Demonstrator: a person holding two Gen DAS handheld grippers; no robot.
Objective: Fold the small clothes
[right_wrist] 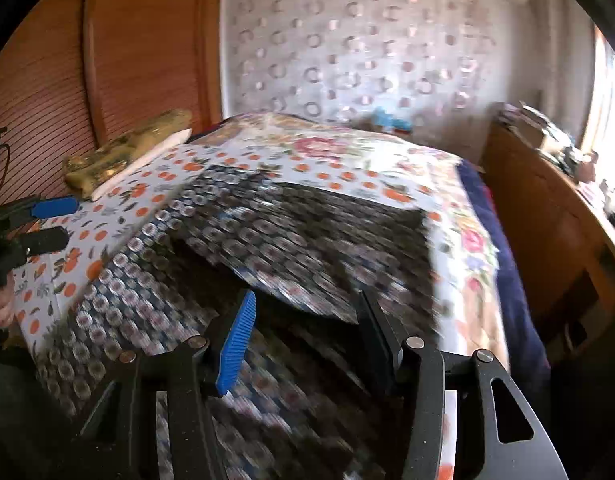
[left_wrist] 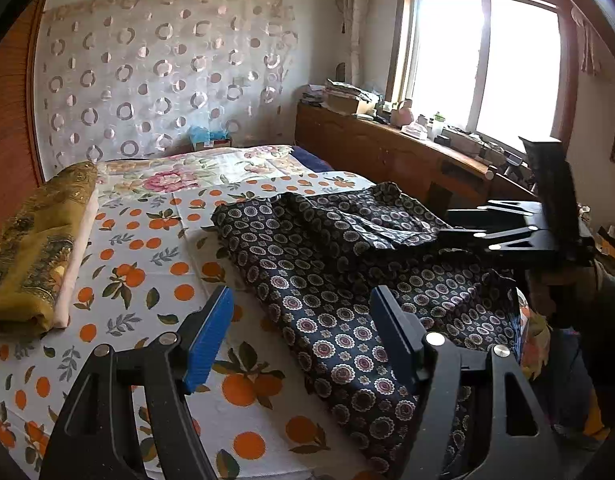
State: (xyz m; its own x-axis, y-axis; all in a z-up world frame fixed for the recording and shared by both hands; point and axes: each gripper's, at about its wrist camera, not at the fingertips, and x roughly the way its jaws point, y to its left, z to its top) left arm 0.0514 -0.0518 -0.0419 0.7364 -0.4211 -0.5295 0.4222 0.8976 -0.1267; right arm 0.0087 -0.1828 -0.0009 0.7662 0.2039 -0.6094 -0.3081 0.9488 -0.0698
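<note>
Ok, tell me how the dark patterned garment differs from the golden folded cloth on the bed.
The dark patterned garment lies spread and rumpled across the orange-print sheet, while the golden folded cloth sits in a neat pile. The garment is navy with round medallions; the cloth is mustard gold. The garment lies near the right side of the bed, the cloth at the left edge. Both rest on the bed, and neither is held by tongs.

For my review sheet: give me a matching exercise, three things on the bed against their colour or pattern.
Things:
1. garment
2. bedsheet
3. folded cloth

Descriptions:
A. white with oranges and leaves
B. olive-gold, lying at the sheet's edge
C. dark with round medallions, partly folded over

Pairs: 1-C, 2-A, 3-B
</note>
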